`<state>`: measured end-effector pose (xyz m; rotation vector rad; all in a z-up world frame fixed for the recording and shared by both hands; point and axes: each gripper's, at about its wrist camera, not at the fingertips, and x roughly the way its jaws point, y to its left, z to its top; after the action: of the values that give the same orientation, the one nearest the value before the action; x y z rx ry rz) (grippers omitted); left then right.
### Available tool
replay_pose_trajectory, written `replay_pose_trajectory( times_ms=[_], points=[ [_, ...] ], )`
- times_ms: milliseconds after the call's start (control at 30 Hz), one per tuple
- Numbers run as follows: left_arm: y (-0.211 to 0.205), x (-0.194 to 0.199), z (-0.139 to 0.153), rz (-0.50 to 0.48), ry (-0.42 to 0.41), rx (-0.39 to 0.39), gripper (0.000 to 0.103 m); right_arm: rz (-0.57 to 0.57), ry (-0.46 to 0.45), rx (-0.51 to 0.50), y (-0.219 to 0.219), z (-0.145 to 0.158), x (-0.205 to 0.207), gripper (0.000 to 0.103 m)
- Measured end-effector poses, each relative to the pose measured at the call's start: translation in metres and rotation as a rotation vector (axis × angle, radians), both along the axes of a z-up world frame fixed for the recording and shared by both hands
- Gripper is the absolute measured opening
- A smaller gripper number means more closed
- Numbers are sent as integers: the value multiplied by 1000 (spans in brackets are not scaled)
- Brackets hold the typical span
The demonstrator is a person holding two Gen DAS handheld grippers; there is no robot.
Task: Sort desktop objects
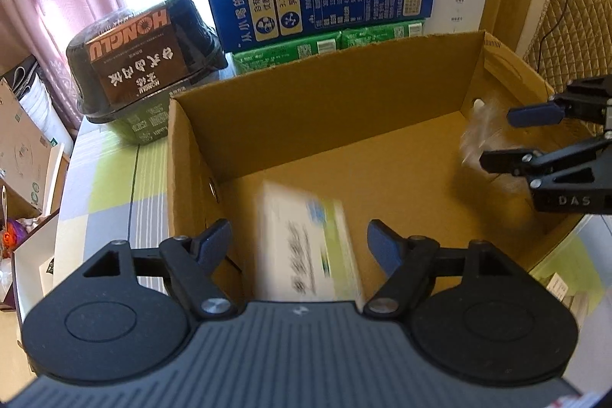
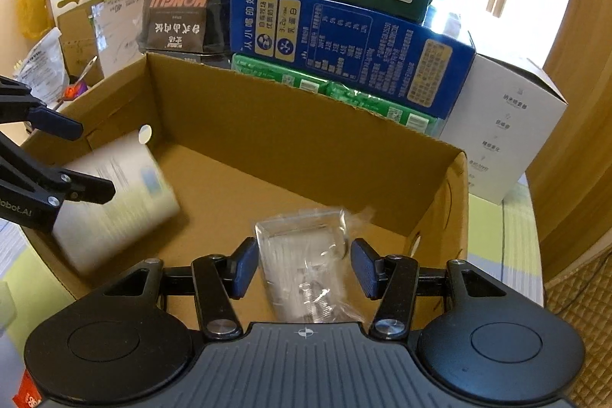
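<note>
Checked tablecloth (image 1: 111, 174) carries an open cardboard box (image 1: 325, 90), with stacked cartons at its far side. Left gripper (image 1: 300, 243): fingers spread apart above the white-and-green carton (image 1: 306, 247), blurred, inside the box at left. Right gripper (image 2: 302, 266): fingers apart around a clear plastic packet (image 2: 306, 262), blurred, at right; contact cannot be determined

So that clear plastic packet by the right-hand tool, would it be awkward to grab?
Probably a little. The clear plastic packet looks crinkly and glossy, so its wrap may slip or crumple between the fingers. It seems light, and being flat-sided, unlikely to roll.
</note>
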<state>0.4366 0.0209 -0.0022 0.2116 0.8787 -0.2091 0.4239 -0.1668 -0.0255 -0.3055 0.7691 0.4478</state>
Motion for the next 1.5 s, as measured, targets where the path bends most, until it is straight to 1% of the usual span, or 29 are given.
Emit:
replay_pose_trajectory(
  times_ms=[100,267,333,467,633,700,833,933,1167,1267,1300,1400,1500],
  points=[
    [2,-3,4,4,-12,4,75,2,-13,3,1,2,-2,53],
    [5,-14,12,9,-22,-2,75,-13,-27,24,-1,10,-9,61],
    [6,-19,16,12,-26,-3,75,-8,-35,24,-1,16,-16,64],
    [10,-34,29,16,-41,-5,75,-1,-59,31,-1,31,-32,67],
    [14,-63,52,27,-68,-7,75,12,-87,46,0,55,-62,71],
    [16,-78,60,33,-78,-11,78,23,-98,50,1,64,-78,73],
    [20,-109,71,46,-83,-16,80,40,-107,69,1,77,-114,77],
    [23,-135,75,50,-85,-6,83,61,-109,75,0,82,-145,80],
    [36,-198,72,56,-71,20,89,167,-126,20,5,75,-221,90],
    [44,-222,68,60,-61,21,94,206,-119,-5,8,66,-249,92],
    [47,-230,67,60,-58,21,97,219,-118,-13,8,63,-256,93],
    [55,-252,62,54,-49,30,102,265,-123,-38,9,53,-281,99],
    [64,-267,57,54,-41,46,102,317,-140,-93,12,42,-303,101]
  ],
)
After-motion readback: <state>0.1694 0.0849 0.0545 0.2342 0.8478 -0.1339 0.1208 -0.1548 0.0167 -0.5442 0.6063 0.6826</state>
